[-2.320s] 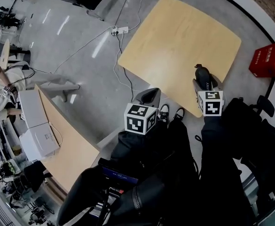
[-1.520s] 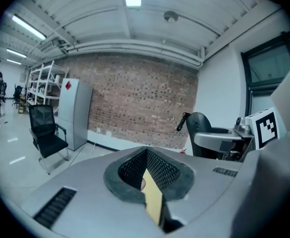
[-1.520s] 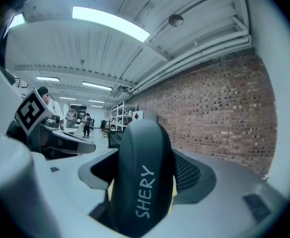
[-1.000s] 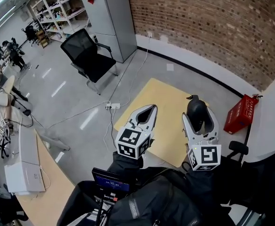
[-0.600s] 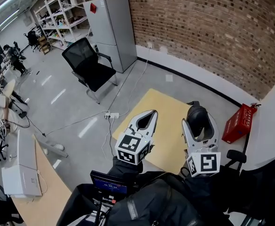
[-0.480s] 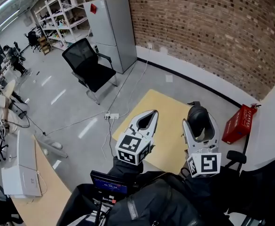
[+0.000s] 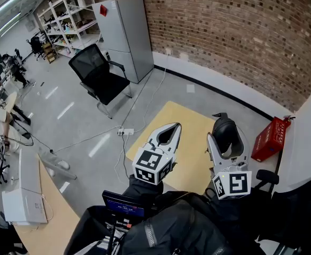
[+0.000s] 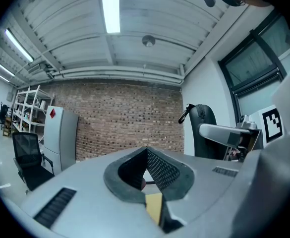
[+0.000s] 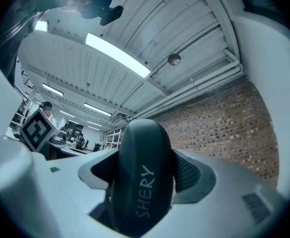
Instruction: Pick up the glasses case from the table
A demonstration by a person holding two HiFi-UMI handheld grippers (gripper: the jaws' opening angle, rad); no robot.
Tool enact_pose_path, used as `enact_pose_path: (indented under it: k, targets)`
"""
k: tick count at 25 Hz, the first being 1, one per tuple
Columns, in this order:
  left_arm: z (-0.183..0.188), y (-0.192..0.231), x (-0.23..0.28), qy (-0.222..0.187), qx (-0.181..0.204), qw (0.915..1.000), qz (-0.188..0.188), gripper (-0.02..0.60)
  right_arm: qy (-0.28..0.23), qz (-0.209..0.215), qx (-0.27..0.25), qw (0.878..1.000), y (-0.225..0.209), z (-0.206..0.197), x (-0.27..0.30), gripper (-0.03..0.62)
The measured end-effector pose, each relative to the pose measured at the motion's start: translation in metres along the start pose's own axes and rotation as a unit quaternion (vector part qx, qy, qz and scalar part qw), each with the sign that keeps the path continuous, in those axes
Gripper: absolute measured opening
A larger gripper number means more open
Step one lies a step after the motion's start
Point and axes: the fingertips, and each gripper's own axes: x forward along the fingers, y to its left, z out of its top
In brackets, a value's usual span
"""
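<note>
The black glasses case (image 7: 224, 131) is off the table, held upright in my right gripper (image 7: 226, 138), which is shut on it. In the right gripper view the case (image 9: 142, 177) fills the space between the jaws, with "SHERY" printed on its side. My left gripper (image 7: 172, 127) hangs beside it to the left, shut with nothing inside; its tips (image 8: 147, 150) meet in the left gripper view. The light wooden table (image 7: 190, 122) lies far below both grippers, and a sliver of it (image 8: 153, 206) shows under the left jaws.
A black office chair (image 7: 99, 70) and a grey cabinet (image 7: 122, 31) stand beyond the table by the brick wall (image 7: 240, 36). A red crate (image 7: 270, 138) sits on the floor at right. A power strip (image 7: 125, 132) with cables lies left of the table. Another desk (image 7: 54, 217) is at lower left.
The view has lifted from straight down on the table to the room. Both grippers have risen, the right one carrying the case. Over the last half second they barely shift.
</note>
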Motion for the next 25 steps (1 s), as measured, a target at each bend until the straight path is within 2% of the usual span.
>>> enact_pose_path:
  k: [15, 20, 25]
  targets:
    - [-0.013, 0.002, 0.007, 0.006, -0.006, 1.0000, 0.001, 0.000, 0.007, -0.006, 0.008, 1.000, -0.007, -0.014, 0.002, 0.341]
    - [-0.017, 0.002, 0.010, 0.014, -0.020, 0.9997, 0.002, 0.000, 0.014, -0.006, 0.010, 1.000, -0.008, -0.018, 0.003, 0.341]
    - [-0.018, 0.003, 0.014, 0.016, -0.014, 0.9998, 0.002, 0.000, 0.021, -0.010, 0.014, 1.000, -0.013, -0.019, 0.004, 0.341]
